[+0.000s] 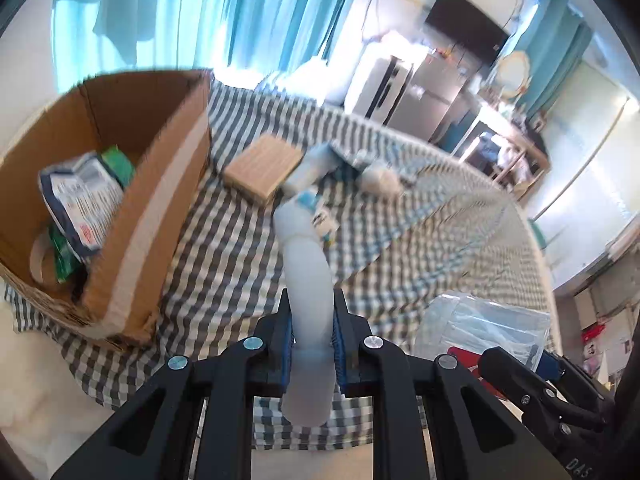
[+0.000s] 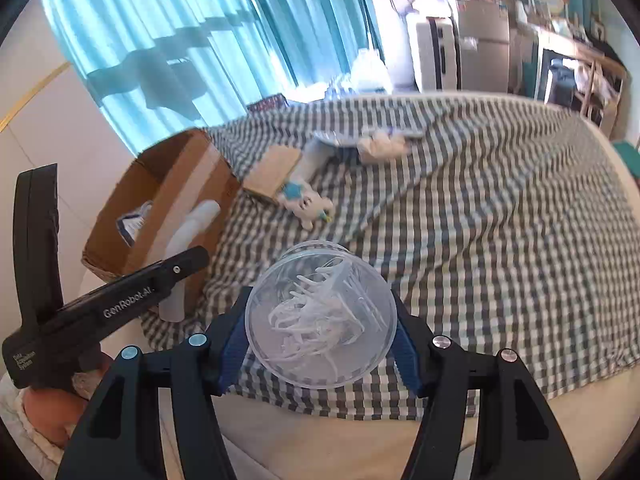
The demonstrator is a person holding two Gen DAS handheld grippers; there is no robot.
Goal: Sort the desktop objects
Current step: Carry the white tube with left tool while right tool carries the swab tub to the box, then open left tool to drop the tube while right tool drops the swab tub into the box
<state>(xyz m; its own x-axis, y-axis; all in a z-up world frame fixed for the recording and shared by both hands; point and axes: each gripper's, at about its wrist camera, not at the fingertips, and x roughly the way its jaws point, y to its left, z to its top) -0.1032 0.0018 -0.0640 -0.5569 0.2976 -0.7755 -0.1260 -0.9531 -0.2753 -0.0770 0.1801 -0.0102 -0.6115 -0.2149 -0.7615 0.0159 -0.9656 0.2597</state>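
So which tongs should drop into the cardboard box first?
Probably left. The left tongs, gripping the white tube, sit right beside the cardboard box. The right tongs, holding the clear round container, are farther off.

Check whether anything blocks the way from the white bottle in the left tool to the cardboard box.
Nothing visible does. The left tool holds the white bottle in the air, right of the cardboard box. Only the box's own taped side wall lies between them, so the bottle must go over that rim. The box's open top is uncovered.
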